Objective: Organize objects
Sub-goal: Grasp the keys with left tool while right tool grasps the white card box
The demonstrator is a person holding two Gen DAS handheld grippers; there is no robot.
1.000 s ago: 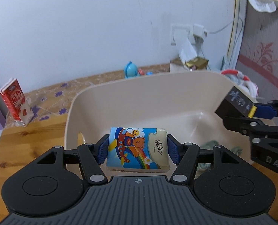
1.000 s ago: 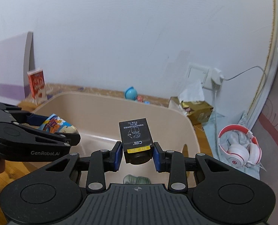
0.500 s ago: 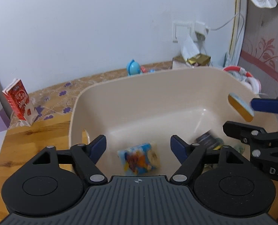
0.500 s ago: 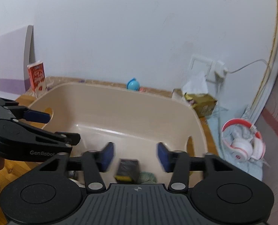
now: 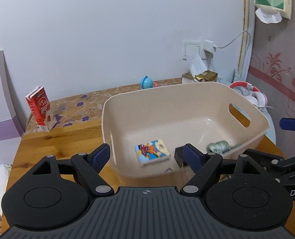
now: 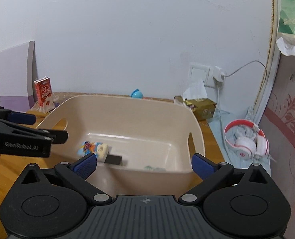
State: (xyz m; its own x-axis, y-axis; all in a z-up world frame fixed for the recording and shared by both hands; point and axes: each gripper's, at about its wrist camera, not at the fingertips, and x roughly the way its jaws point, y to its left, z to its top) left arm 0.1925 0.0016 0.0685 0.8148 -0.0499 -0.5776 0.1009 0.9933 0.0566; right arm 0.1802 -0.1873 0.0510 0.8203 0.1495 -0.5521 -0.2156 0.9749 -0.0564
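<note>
A beige plastic bin [image 5: 197,91] [image 6: 127,107] stands on the wooden table. Inside it lie a colourful cartoon tissue pack [image 5: 152,152] [image 6: 93,148], a small black box [image 5: 178,157] [image 6: 113,159] beside it, and a greenish bundle [image 5: 219,146] [image 6: 153,167]. My left gripper [image 5: 147,155] is open and empty, above the bin's near edge. My right gripper [image 6: 145,162] is open and empty, over the bin's near rim; it also shows in the left wrist view [image 5: 287,139] at the right.
A red milk carton [image 5: 40,109] [image 6: 44,93] stands at the back left. A blue toy [image 5: 146,82] [image 6: 136,94], a gold tissue box [image 5: 203,76] [image 6: 201,107] and red-white headphones [image 6: 247,139] lie behind and right of the bin. A wall socket with charger [image 6: 207,73] is above.
Both grippers opened and pulled back. The tissue pack dropped from the left one and the black box from the right one; both now lie in the bin.
</note>
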